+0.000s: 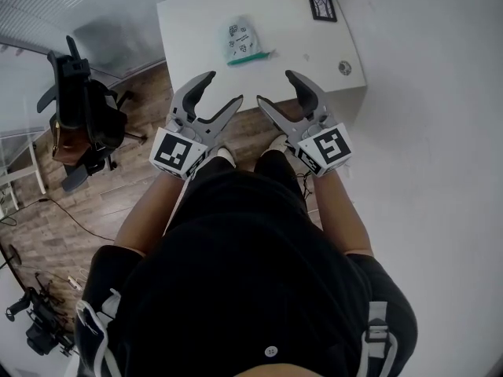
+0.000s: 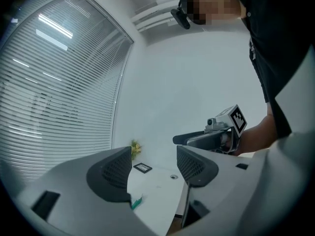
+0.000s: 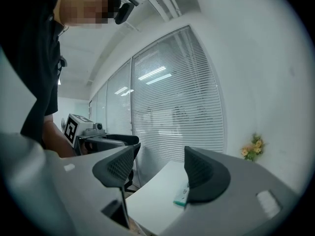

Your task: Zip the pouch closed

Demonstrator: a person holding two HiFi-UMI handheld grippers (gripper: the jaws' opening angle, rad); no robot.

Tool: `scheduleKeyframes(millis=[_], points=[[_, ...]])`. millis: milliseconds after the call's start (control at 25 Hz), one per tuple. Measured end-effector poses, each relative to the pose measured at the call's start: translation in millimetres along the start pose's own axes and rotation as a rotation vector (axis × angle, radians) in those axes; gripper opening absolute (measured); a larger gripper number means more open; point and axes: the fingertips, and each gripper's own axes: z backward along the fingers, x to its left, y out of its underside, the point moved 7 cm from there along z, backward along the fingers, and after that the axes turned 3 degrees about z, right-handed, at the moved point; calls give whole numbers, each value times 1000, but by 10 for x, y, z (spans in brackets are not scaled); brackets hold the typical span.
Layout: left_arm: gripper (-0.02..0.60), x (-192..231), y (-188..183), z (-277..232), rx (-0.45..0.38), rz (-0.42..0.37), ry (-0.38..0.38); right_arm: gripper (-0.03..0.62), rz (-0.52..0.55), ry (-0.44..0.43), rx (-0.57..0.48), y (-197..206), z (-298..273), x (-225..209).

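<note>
While both are held close together just short of the white surface's [image 1: 196,22] near edge, the left claw [image 1: 223,87] and the right claw [image 1: 275,87] each stand wide open. Each claw's own view shows nothing between its jaws, only bare surface beyond the gap. The pouch [image 1: 242,41] lies alone near the middle of the surface, well apart from both claws. It is pale green and translucent, with a teal zip band [image 1: 250,56] along its near edge; whether the zip is run shut cannot be told. Small dark printed marks sit on its face, too small to read. At the far right corner lies a black-framed picture [image 1: 322,6], its print also unreadable. Black-and-white square markers, not lettering, cover the left claw's cube [image 1: 179,152]. A black office chair [image 1: 78,108] stands on the wood floor [image 1: 102,203] to the left.
</note>
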Motion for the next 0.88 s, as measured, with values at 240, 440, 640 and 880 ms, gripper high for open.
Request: scheduleKeyframes(millis=[240, 440, 640, 880], points=[[291, 125, -17, -499, 16, 2, -71, 323, -6, -80, 9, 84, -213, -607], [291, 232, -74, -903, -3, 18, -167, 323, 11, -170, 20, 22, -421, -1166], [288, 309, -117, -1302, 16, 24, -273, 322, 19, -262, 49, 51, -616, -1714], [285, 277, -59, -1632, 55, 41, -396, 322, 35, -391, 110, 227, -810, -2215]])
